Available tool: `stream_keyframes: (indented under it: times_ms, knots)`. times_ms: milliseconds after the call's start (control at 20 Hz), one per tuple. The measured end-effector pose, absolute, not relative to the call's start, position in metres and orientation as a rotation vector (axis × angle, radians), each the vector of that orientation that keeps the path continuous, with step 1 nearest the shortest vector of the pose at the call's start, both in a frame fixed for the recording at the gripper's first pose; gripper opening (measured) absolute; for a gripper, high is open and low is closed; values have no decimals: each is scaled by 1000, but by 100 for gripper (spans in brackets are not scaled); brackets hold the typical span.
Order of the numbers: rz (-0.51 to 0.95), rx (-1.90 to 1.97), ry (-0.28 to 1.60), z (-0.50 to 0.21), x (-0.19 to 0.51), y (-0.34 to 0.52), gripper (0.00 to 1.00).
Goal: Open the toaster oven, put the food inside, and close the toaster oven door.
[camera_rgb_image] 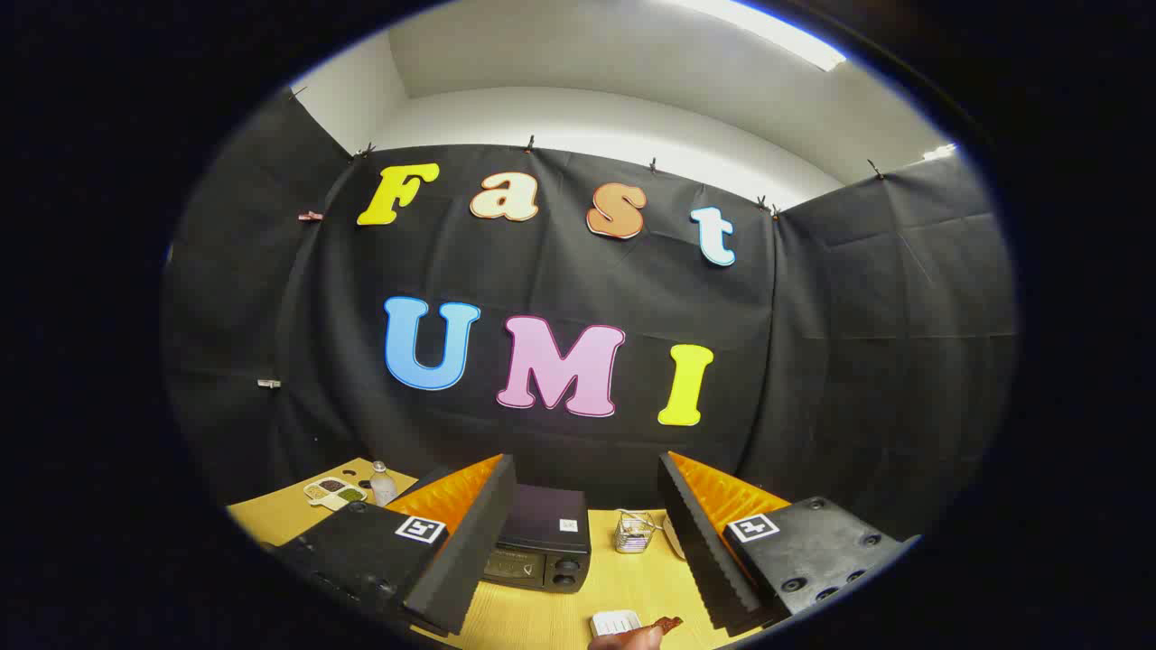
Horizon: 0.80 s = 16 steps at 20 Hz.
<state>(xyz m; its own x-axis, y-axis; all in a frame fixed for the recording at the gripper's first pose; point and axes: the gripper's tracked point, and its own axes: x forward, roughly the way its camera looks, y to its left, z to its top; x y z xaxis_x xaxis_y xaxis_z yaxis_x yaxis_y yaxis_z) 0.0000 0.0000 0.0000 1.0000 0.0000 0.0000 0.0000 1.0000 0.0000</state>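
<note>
My gripper (587,533) is held high above the wooden table (542,618), its two fingers (470,542) wide apart with nothing between them. Beyond and between the fingers stands the black toaster oven (542,542), partly hidden by the left finger; its front panel with two knobs faces me and the door looks shut. Just ahead of the fingers, near the table's front, a person's hand (632,639) holds a small brown piece of food (668,624) beside a small white plate (616,622).
A small wire basket (634,531) and a white dish (673,539) stand to the right of the oven. At the table's far left are a tray with small filled compartments (334,492) and a clear bottle (383,483). Black cloth walls enclose the table.
</note>
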Motion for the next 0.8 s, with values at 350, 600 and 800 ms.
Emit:
stream_keyframes:
  times_ms: [350,600,800]
  knots:
    - [3,-11,-4,-1,-5,3,97]
    - [2,-7,-2,-2,-7,3,97]
    - [1,2,1,-3,-8,2,97]
